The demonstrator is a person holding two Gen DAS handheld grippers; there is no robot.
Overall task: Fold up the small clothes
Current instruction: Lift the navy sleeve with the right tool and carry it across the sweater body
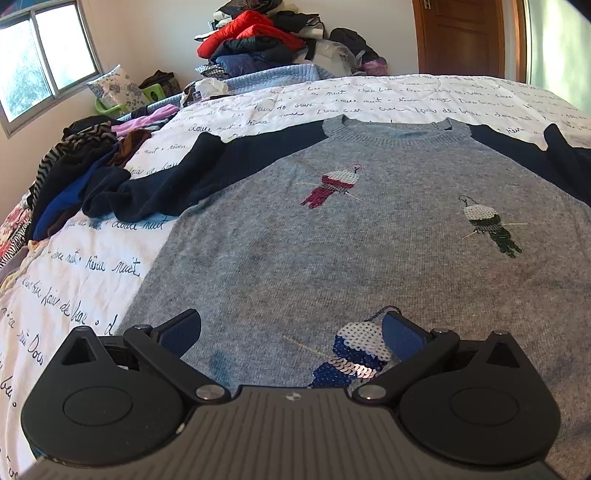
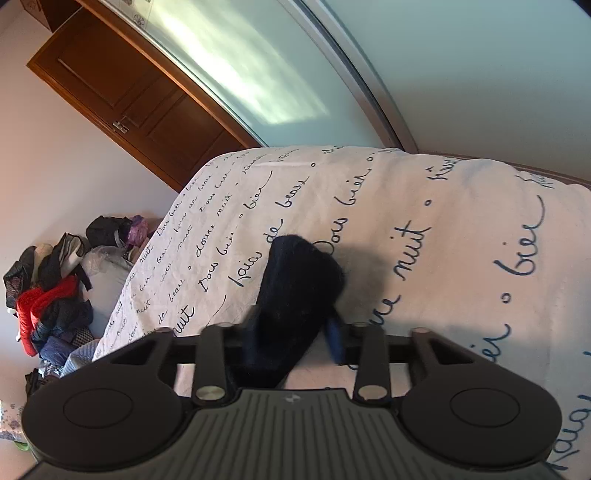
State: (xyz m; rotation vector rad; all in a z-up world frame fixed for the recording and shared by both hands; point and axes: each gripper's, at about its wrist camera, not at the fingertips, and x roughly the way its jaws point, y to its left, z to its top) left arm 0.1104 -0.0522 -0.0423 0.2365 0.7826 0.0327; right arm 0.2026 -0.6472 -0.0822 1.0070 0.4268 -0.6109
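Observation:
A grey knit sweater point(image 1: 332, 236) with dark navy sleeves and sequin parrots lies flat, front up, on a white bedspread with blue script point(image 1: 88, 273). Its left sleeve point(image 1: 177, 184) is bunched at the sweater's side. My left gripper point(image 1: 291, 332) is open and empty, low over the sweater's lower part, fingers either side of a blue sequin parrot point(image 1: 354, 354). My right gripper point(image 2: 295, 332) is shut on the end of the other navy sleeve point(image 2: 295, 280) and holds it above the bedspread point(image 2: 443, 236).
A heap of mixed clothes point(image 1: 74, 173) lies along the bed's left edge. A pile of jackets, one red point(image 1: 255, 33), stands beyond the far end; it also shows in the right wrist view point(image 2: 48, 302). A wooden door point(image 1: 461, 37) and a window point(image 1: 40, 62) are behind.

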